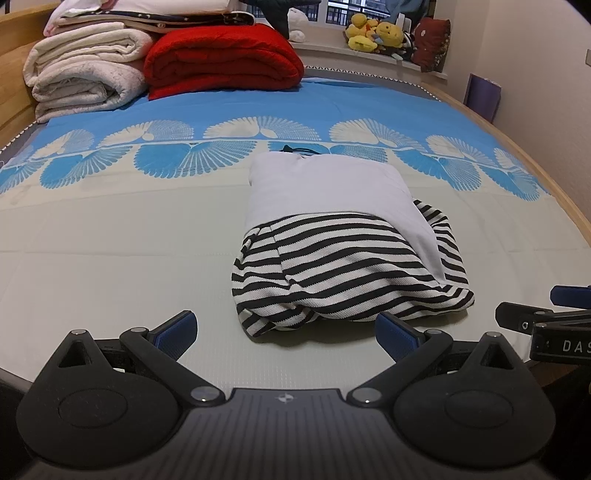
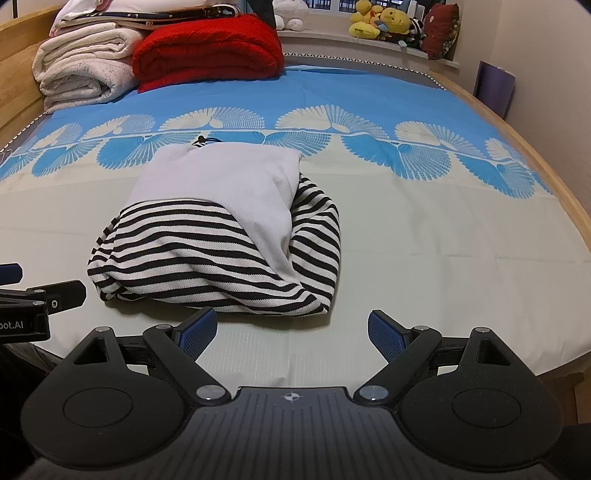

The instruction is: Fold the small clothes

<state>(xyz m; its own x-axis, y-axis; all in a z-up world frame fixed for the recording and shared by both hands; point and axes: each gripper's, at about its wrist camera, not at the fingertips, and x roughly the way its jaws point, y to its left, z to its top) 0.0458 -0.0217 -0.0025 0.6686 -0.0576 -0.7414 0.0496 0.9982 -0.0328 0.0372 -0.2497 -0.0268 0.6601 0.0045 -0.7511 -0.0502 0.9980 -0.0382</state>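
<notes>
Right now both grippers are wide open and hold nothing. The left gripper (image 1: 286, 334) hangs low over the bed (image 1: 110, 229), with its right finger tip just beside the near edge of the clothes bundle (image 1: 332, 236). The right gripper (image 2: 291, 332) sits beside it, also near that edge, and the bundle lies a bit to its left.

The bundle rests in the middle of the bed, on the pale part of the sheet. It looks like a striped piece with a plain pale purple piece folded over the top. I cannot tell if they are one piece or two.

What could go wrong? The bundle is puffy and loose at the front. A gripper that pinches only the top layer could pull it off and open the fold. A push from the side could slide the whole thing along the smooth sheet.

Counting: two grippers, one bundle, one red blanket (image 1: 225, 61), one stack of white blankets (image 1: 85, 70), and a heap of yellow soft toys (image 1: 373, 35) on the window ledge, too bunched to count.
</notes>
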